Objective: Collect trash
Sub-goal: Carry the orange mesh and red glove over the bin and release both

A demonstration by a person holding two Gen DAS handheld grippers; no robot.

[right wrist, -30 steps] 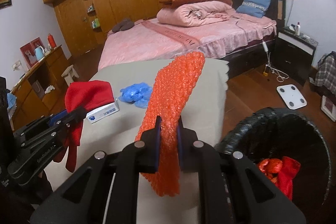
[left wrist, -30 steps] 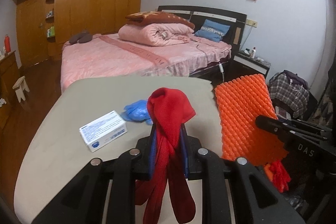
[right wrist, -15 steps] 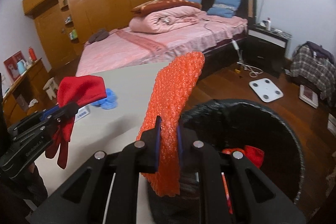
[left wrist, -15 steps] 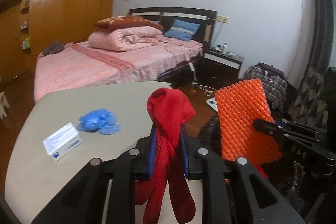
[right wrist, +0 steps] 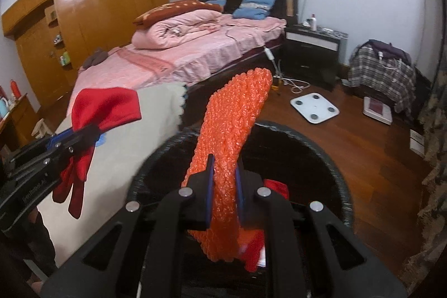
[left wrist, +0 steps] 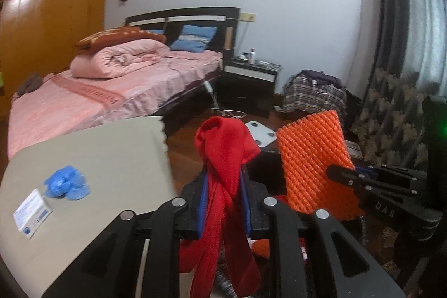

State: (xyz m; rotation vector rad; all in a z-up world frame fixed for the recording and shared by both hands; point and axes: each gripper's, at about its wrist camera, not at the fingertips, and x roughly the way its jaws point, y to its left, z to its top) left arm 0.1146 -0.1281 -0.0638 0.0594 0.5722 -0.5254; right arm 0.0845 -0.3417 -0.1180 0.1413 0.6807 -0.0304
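My left gripper (left wrist: pixel 223 180) is shut on a red glove (left wrist: pixel 223 147) that hangs down between its fingers; it also shows in the right wrist view (right wrist: pixel 103 108). My right gripper (right wrist: pixel 223 180) is shut on an orange foam net (right wrist: pixel 232 130), held over the black trash bin (right wrist: pixel 329 158), which holds red trash (right wrist: pixel 275 185). The net also shows in the left wrist view (left wrist: pixel 313 158). A blue crumpled glove (left wrist: pixel 67 183) and a white medicine box (left wrist: pixel 32 211) lie on the beige table (left wrist: pixel 111 158).
A pink bed (right wrist: pixel 195 57) stands behind the table. A white scale (right wrist: pixel 314 108) lies on the wood floor. A dark nightstand (right wrist: pixel 315 52) and a plaid bag (right wrist: pixel 382 71) stand by the wall. A patterned curtain (left wrist: pixel 391 113) hangs at right.
Both grippers have swung right, off the table toward the bin. The orange net is now over the bin opening. The red glove is now at the table's right edge.
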